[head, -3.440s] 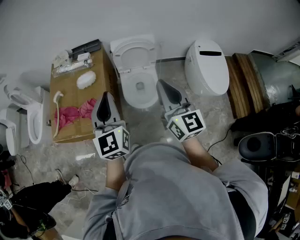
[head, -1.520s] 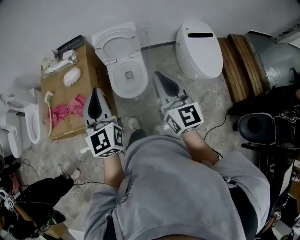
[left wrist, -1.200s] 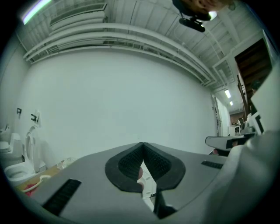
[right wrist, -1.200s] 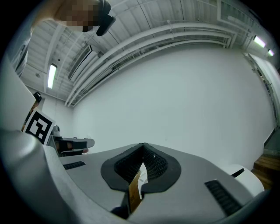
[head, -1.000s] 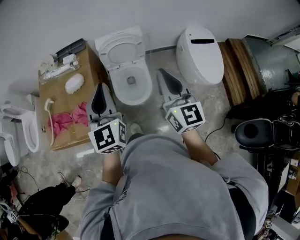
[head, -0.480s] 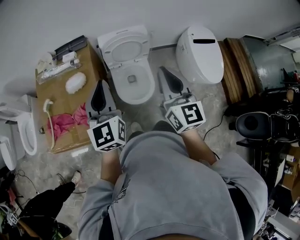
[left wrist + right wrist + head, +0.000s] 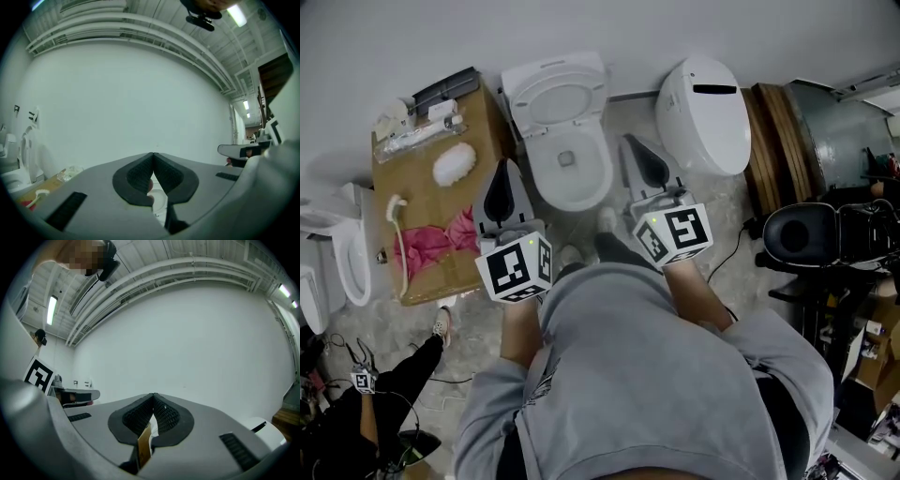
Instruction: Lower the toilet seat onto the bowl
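Seat: the white, glossy, oval plastic toilet seat (image 7: 516, 101) stands raised, tipped back toward the plain white wall (image 7: 140, 93). It sits above the white ceramic bowl (image 7: 598, 178), straight ahead between my two grippers.
Handling: I judge it to be stiff, fairly light moulded plastic on a rear hinge. The surface looks smooth and slippery. Once it is past upright it should swing down under its own weight, so it needs to be held back all the way or it will slam onto hard, brittle ceramic.
Where to hold: the free edge of the ring, farthest from the hinge. I would pinch across the rim, or hook behind it and ease it forward.
Left gripper (image 7: 505, 173): the jaws are pressed together, ribbed black pads meeting, with nothing between them. It is short of the bowl, on the bowl's left side, beside the brown cardboard box (image 7: 483, 127).
Right gripper (image 7: 636, 150): the jaws are pressed together and empty. It is just right of the bowl and not touching it.
Neighbour: a rounded white toilet with its lid closed (image 7: 705, 122) stands to the right and is not part of this job.
Progress: the seat is untouched, and neither gripper has reached it yet.
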`<state>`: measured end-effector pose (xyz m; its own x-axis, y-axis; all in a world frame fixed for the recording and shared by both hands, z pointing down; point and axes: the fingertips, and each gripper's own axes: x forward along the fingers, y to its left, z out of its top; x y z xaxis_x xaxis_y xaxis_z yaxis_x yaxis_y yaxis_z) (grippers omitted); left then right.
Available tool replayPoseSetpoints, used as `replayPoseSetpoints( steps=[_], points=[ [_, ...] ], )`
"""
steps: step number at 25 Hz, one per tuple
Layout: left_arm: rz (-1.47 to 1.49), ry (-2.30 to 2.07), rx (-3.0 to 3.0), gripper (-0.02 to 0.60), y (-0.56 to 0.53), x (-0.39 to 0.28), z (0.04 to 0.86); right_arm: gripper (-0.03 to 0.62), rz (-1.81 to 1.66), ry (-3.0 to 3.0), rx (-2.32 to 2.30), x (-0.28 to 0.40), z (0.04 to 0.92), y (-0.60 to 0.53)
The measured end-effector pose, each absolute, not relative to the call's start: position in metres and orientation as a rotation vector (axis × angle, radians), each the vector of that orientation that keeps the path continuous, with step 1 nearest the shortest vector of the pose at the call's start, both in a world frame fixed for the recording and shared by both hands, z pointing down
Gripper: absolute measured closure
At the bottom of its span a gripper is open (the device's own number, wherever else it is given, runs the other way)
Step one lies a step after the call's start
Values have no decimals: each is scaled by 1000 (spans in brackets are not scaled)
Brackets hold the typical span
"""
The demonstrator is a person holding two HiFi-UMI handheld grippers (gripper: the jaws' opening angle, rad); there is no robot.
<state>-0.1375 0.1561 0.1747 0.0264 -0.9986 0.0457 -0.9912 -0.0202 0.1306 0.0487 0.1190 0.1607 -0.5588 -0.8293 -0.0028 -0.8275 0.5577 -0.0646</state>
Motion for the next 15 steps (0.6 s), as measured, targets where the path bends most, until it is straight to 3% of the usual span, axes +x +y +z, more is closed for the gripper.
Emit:
replayPoseSetpoints(
  steps=[15],
  points=[
    [-21,-2226,2060,581,74,-126,173,595,-120,2816,-1308,53,169,9]
  ],
)
